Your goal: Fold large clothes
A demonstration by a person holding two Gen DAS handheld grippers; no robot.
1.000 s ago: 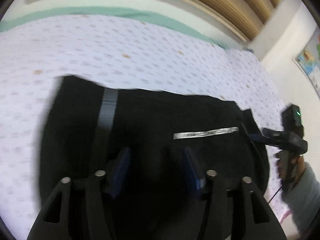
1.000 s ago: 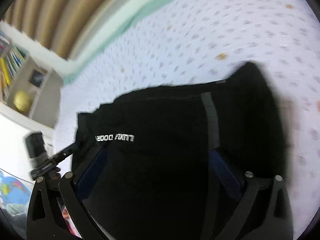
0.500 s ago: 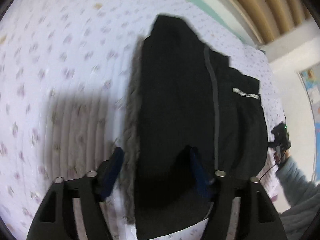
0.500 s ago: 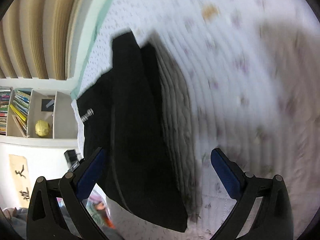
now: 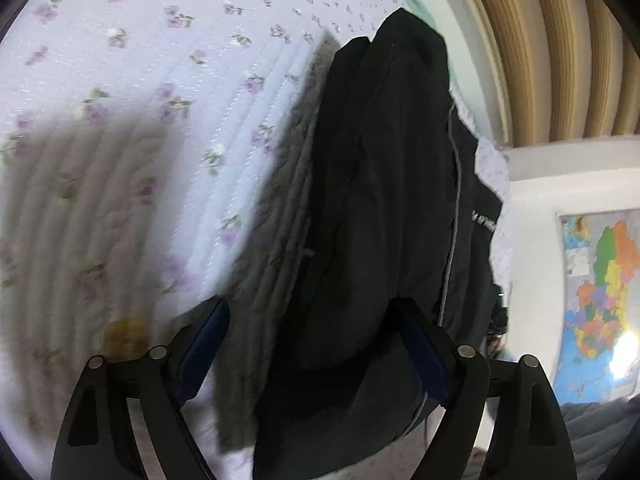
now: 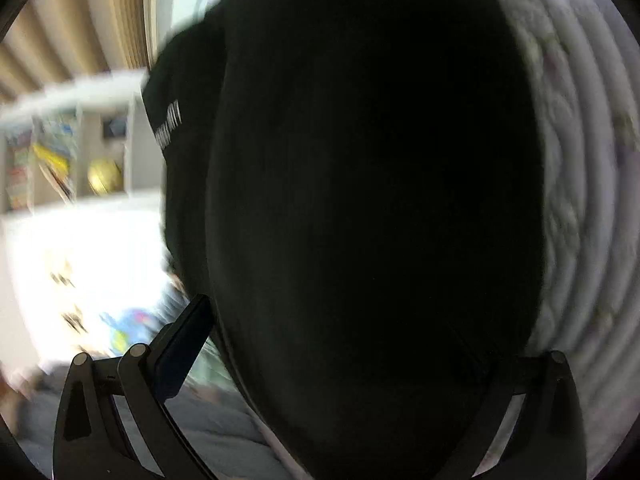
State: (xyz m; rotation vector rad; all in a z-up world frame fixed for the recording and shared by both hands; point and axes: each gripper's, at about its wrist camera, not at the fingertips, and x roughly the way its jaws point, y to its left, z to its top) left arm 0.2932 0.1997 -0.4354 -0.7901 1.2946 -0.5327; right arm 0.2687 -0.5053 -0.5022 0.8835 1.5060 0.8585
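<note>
My left tongs gape empty at the near end of the folded black padded garment, which lies toward twelve o'clock on the lilac floral quilt; my right tongs' state I cannot tell; the garment looks soft, bulky and light, best pinched along its thick folded edge.

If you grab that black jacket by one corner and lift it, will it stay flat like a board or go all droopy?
Probably droopy: the black jacket already bends in soft folds on the flowery quilt. It looks thick, so likely heavy-ish. Its smooth fabric might slip from the left tool.
</note>
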